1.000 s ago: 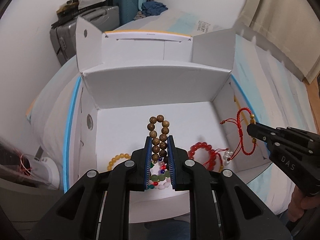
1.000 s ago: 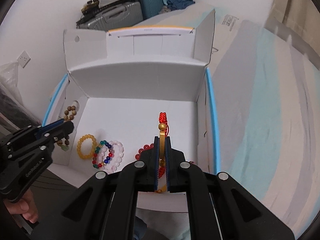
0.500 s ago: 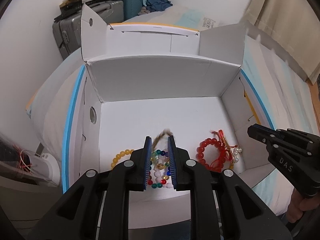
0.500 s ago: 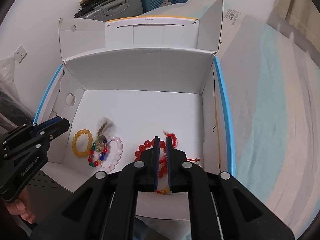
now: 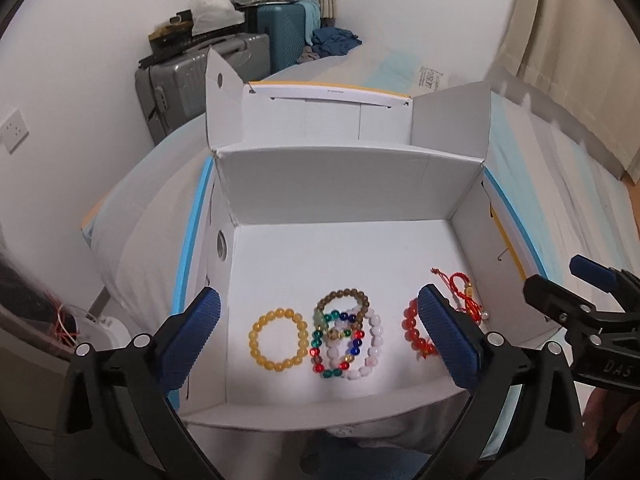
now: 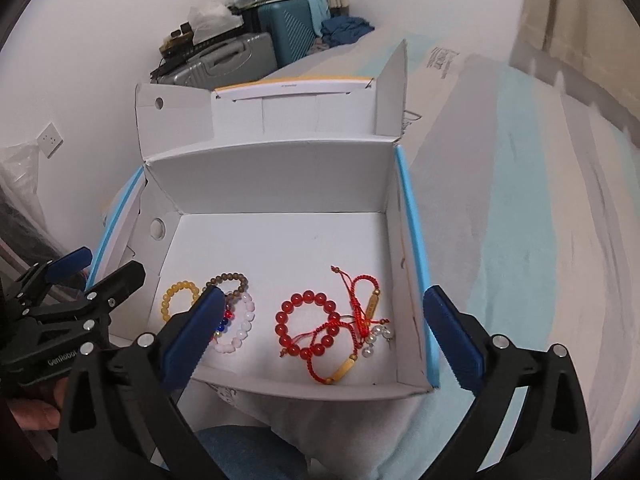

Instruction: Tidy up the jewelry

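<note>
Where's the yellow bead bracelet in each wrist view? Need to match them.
Left wrist: yellow bead bracelet lies flat on the box floor, lower centre-left, just left of the multicolour bead bracelet.
Right wrist: same bracelet sits at the floor's left edge, partly hidden by the right gripper's left finger.
Shared landmark: round hole in the box's left wall.

Right gripper point(image 6: 320, 332) jaws opening, empty, above bracelets in white box point(image 6: 276, 184)

A grey suitcase point(image 5: 200, 76) and a teal suitcase point(image 5: 286, 28) stand against the wall.
</note>
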`<state>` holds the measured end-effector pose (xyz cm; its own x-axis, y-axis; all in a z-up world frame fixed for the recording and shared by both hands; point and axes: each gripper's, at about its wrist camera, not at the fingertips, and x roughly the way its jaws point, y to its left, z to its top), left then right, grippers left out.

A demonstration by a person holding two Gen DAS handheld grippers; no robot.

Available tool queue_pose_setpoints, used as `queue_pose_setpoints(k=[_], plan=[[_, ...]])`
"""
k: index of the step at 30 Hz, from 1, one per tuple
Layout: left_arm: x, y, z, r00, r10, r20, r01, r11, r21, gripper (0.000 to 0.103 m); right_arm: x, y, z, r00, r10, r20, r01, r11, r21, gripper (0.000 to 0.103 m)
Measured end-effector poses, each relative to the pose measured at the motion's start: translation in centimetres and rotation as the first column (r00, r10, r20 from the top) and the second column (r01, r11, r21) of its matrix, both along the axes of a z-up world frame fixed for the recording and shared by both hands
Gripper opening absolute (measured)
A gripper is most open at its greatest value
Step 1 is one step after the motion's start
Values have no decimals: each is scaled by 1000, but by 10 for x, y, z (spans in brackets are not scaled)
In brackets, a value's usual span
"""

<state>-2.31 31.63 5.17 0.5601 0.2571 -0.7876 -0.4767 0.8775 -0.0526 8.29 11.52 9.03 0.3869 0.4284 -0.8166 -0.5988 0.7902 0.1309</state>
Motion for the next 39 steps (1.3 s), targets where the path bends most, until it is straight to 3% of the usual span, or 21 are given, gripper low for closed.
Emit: queue_pose_setpoints(k=[14,39], plan=[[-40,-21,-3,999,0,41,0,1000,10,97,-49,-37,8,996,-39,78,37,999,25,95],[-61,-44,-10,999,-26,44,25,999,25,97,-74,-57,-3,997,-51,59,49,998,27,95]])
